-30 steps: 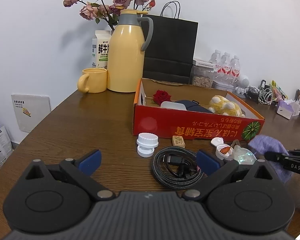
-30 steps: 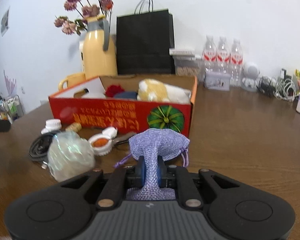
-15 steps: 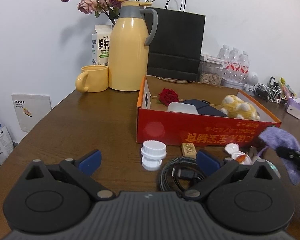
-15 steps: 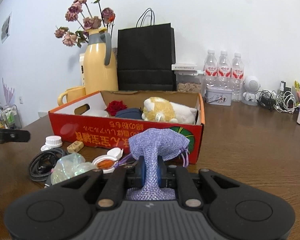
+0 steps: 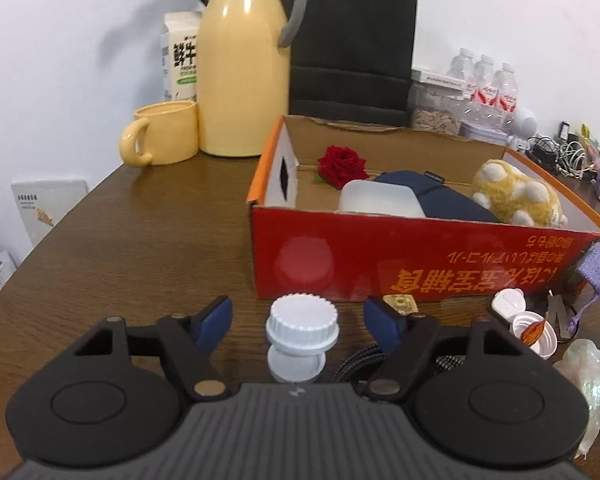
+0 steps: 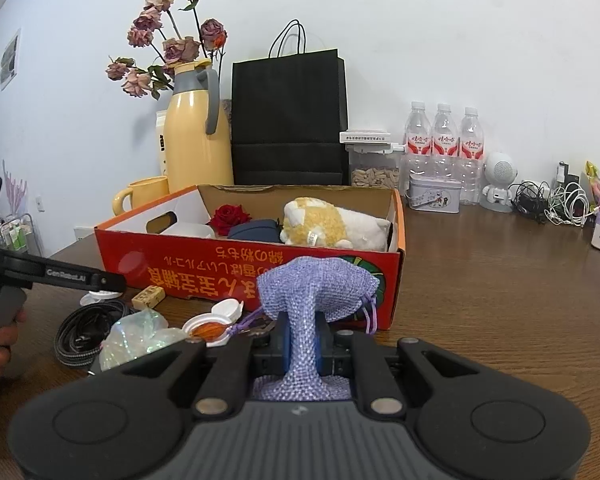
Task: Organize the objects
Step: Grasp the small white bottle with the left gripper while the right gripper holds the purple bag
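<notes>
The right tongs are clamped on the neck of a lilac mesh pouch, whose bulging body rises above the blue pads just in front of the red cardboard box; in the left wrist view the same pouch shows at the far right edge, beside the box's near wall. The left tongs stand wide apart and hold nothing, with a white screw-cap jar between their blue fingertips, though whether they touch it cannot be told. On the wooden surface near the tongs lie a coiled black braided cable, a crumpled iridescent wrapper, an open white flip-lid cup with something orange inside and a small tan block close to the box's front wall. Inside the box sit a red rose, a white container, a dark blue case and a yellow-and-white plush toy. Behind the box stand a yellow mug, a tall yellow thermos jug, a milk carton, a black paper bag and three water bottles against the wall.
</notes>
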The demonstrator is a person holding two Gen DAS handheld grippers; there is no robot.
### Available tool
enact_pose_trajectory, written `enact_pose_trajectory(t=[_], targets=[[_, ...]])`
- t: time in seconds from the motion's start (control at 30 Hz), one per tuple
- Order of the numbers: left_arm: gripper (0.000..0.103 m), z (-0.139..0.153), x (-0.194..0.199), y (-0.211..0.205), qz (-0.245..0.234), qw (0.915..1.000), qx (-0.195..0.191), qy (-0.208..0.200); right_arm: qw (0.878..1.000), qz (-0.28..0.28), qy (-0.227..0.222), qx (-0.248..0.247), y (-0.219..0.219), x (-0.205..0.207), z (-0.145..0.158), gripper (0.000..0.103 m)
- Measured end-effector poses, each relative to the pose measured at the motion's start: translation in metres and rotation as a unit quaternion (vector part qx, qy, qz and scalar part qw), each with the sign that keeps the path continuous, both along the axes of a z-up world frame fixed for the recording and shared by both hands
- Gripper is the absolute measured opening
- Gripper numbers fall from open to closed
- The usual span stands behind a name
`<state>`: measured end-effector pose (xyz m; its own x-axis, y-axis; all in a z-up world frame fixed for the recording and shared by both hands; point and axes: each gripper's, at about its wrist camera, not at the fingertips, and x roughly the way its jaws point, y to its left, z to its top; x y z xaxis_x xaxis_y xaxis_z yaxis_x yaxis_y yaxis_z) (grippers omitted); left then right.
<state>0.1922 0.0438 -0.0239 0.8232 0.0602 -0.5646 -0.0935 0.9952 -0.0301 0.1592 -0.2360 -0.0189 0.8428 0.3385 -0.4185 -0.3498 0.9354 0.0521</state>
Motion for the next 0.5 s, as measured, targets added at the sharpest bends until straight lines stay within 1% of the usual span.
enact_pose_trajectory(t=[0.03, 0.07, 0.1, 0.13, 0.2, 0.27, 0.33, 0.5], targets=[[0.066, 0.000, 0.001, -0.001, -0.003, 1.0000, 0.002, -0.003, 1.000, 0.000, 0.002, 0.002, -0.001, 0.000, 0.000, 0.010], [0.055, -0.001, 0.002, -0.001, -0.005, 1.0000, 0.002, -0.003, 1.000, 0.000, 0.002, 0.003, -0.001, 0.000, 0.000, 0.010], [0.040, -0.002, 0.003, -0.002, -0.007, 1.0000, 0.001, -0.001, 1.000, 0.000, 0.002, 0.004, -0.001, 0.001, 0.000, 0.010], [0.038, -0.003, 0.004, -0.002, -0.010, 0.9999, 0.000, 0.003, 1.000, 0.001, 0.001, 0.004, -0.002, 0.000, 0.000, 0.010], [0.037, -0.003, 0.002, -0.001, -0.010, 0.9999, -0.004, -0.002, 1.000, 0.002, 0.000, 0.003, -0.001, -0.001, 0.000, 0.010], [0.037, -0.001, 0.000, 0.001, -0.010, 0.9999, -0.011, -0.010, 1.000, 0.002, -0.001, 0.004, -0.002, -0.001, 0.000, 0.010], [0.037, 0.000, -0.003, 0.001, -0.002, 0.9999, -0.005, -0.017, 1.000, 0.001, -0.002, 0.004, -0.002, -0.001, 0.000, 0.010], [0.037, 0.002, -0.008, -0.003, 0.000, 0.9995, 0.009, -0.030, 1.000, 0.000, -0.006, 0.006, -0.003, -0.003, 0.000, 0.010]])
